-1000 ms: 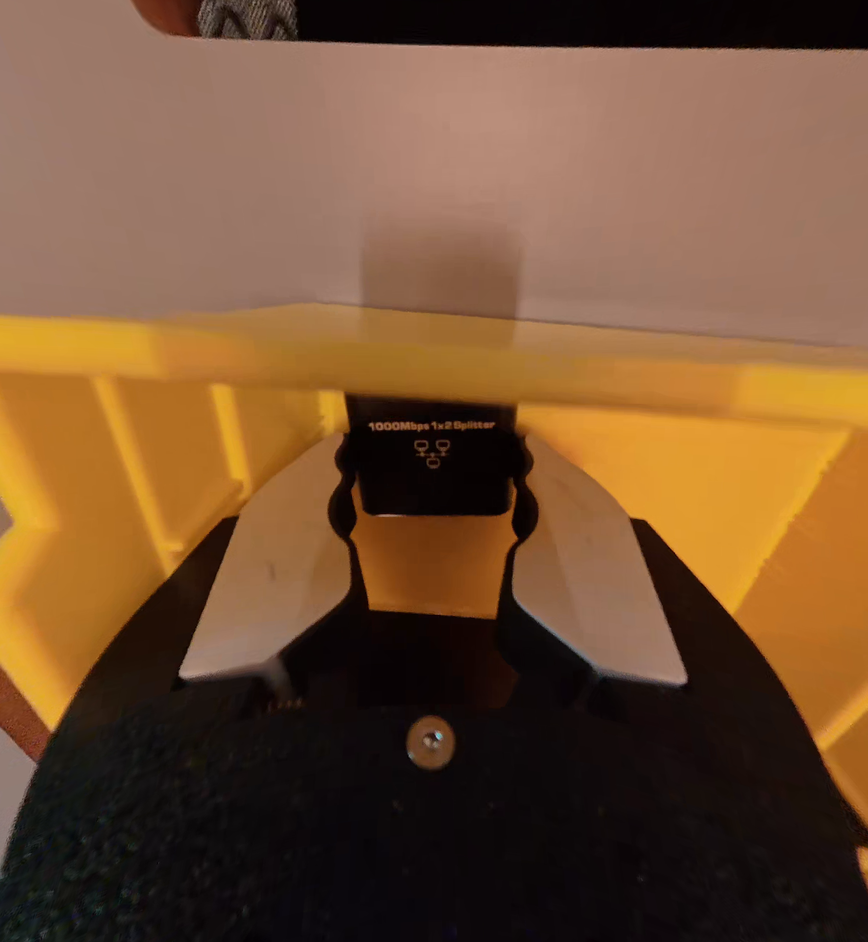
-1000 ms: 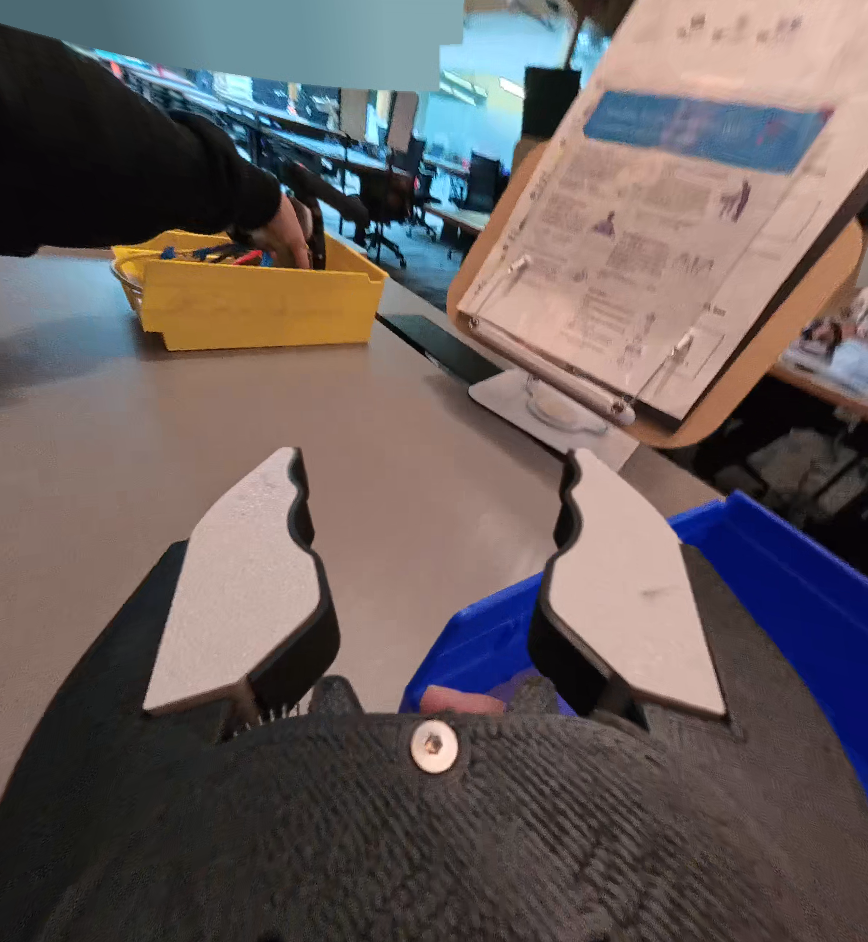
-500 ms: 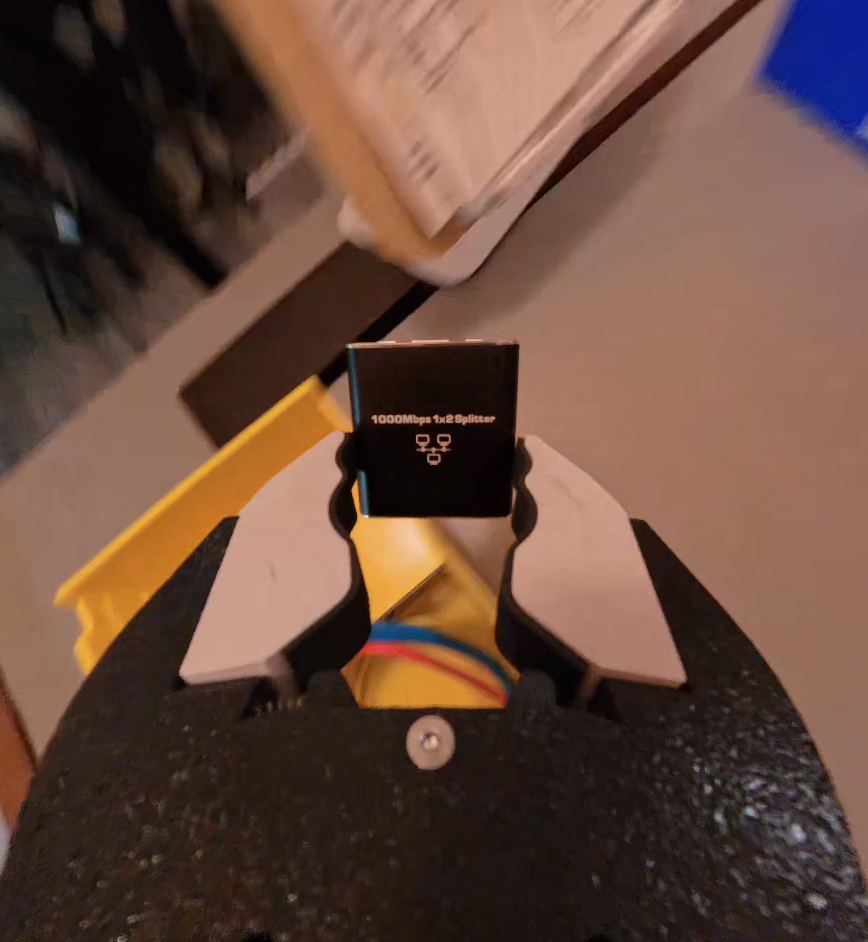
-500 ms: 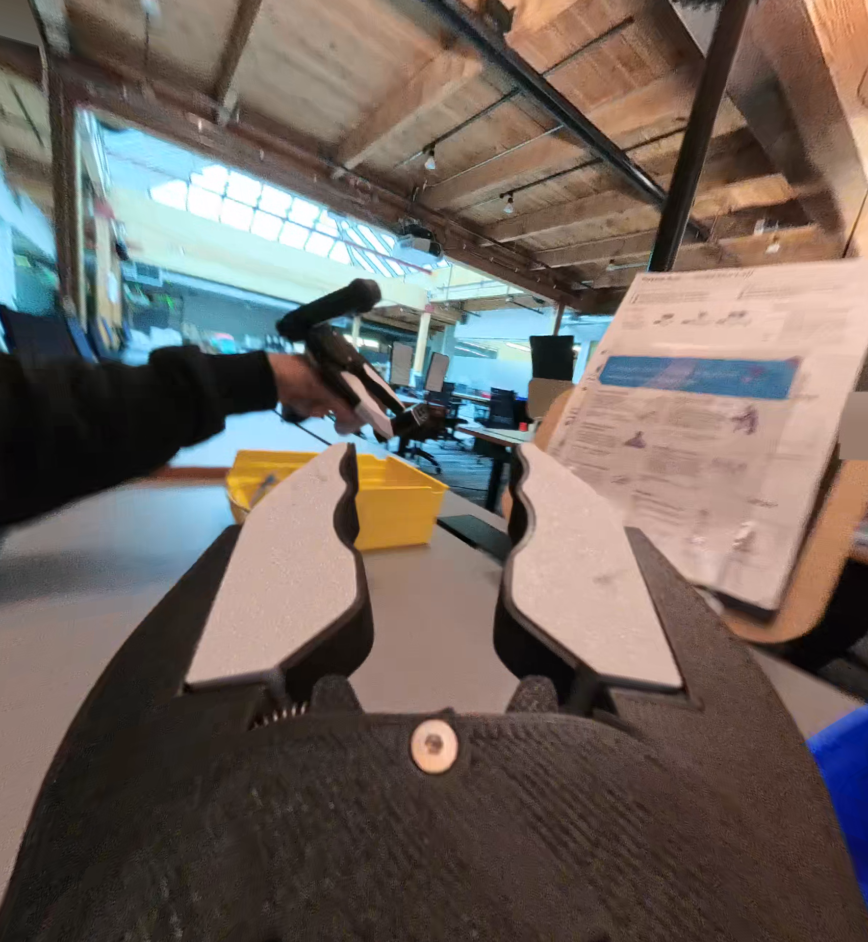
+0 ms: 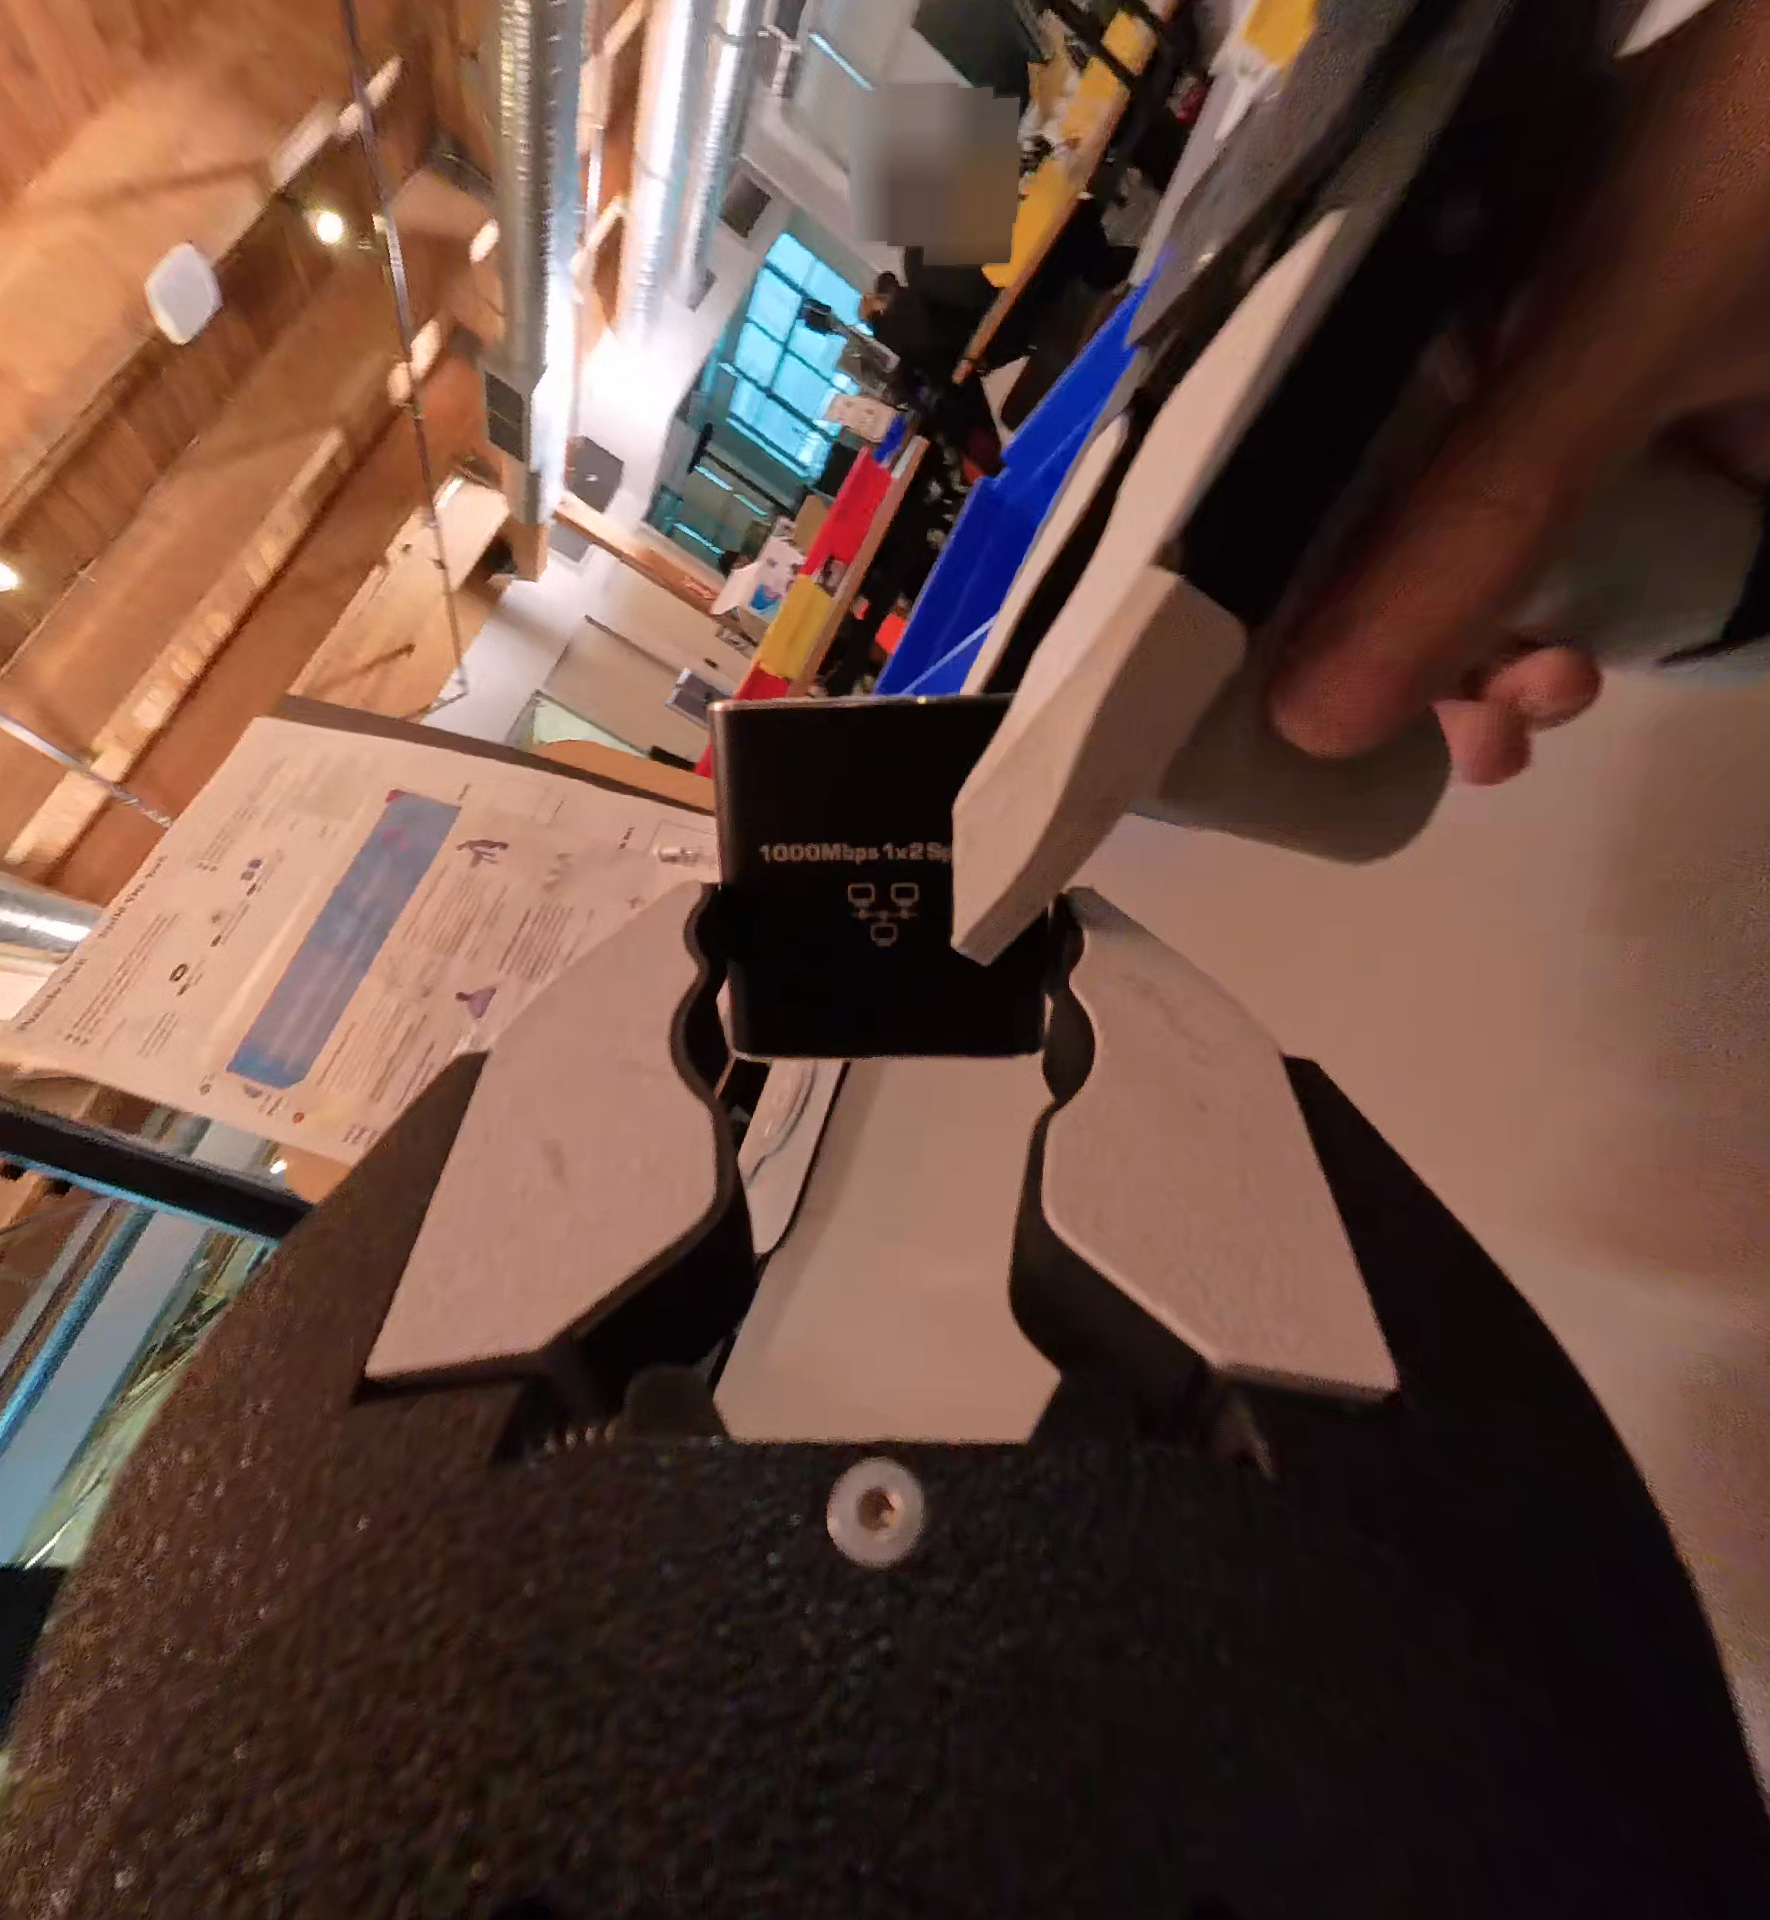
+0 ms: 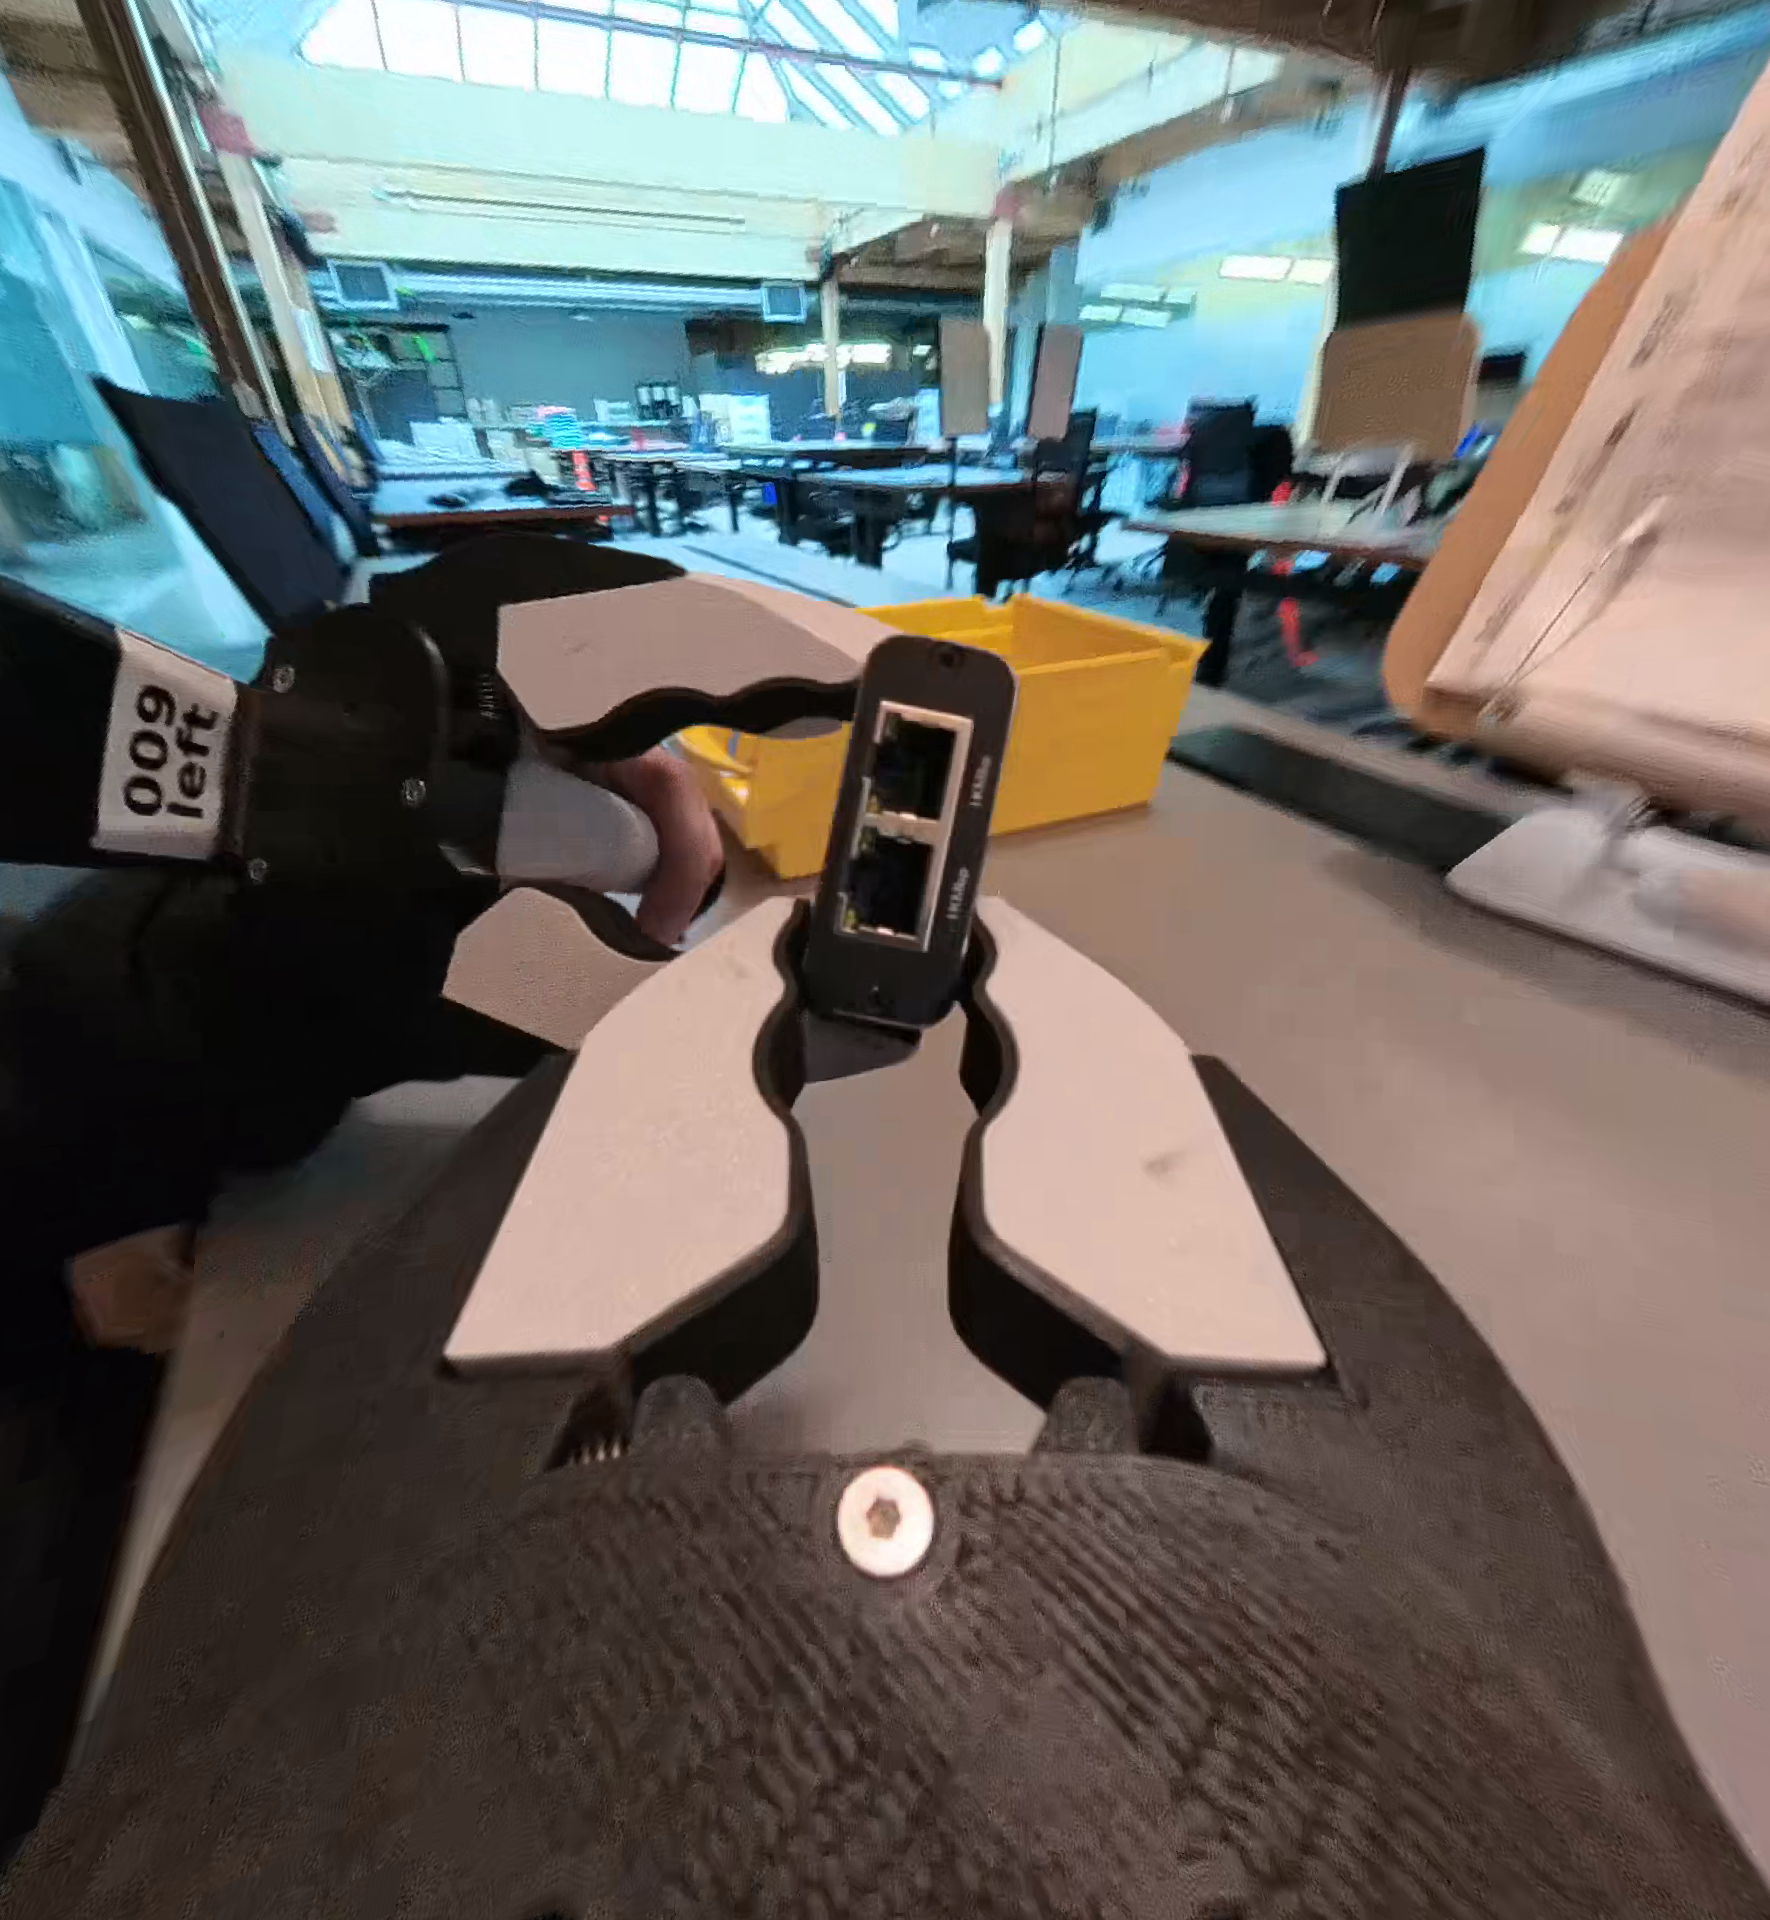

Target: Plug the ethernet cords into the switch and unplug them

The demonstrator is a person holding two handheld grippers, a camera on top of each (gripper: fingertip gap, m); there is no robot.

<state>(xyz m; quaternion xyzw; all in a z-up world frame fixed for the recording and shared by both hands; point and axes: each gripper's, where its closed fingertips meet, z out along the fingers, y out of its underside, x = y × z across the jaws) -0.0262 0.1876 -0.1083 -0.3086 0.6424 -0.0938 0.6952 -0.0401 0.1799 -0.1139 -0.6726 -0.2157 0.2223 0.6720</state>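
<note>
The switch (image 5: pixel 839 904) is a small black box. My left gripper (image 5: pixel 881 935) is shut on its two narrow sides and holds it in the air above the table. In the right wrist view the switch (image 6: pixel 902 821) stands on end with two empty ports facing the camera. My right gripper (image 6: pixel 881 956) is shut on its lower end, across the thin side. The left gripper's upper finger (image 6: pixel 652 655) rests on the switch's top. One right finger (image 5: pixel 1089 727) covers the switch's upper right corner. No ethernet cord shows clearly.
A yellow bin (image 6: pixel 1068 717) sits on the grey table (image 6: pixel 1380 1039) behind the switch. A document stand with a printed sheet (image 6: pixel 1639 520) is at the right; it also shows in the left wrist view (image 5: pixel 361 894). A blue bin (image 5: pixel 1016 499) lies beyond.
My left gripper lifted the switch out of the yellow bin and carried it toward the right gripper. My right gripper rose from the blue bin, narrowed, and closed on the switch.
</note>
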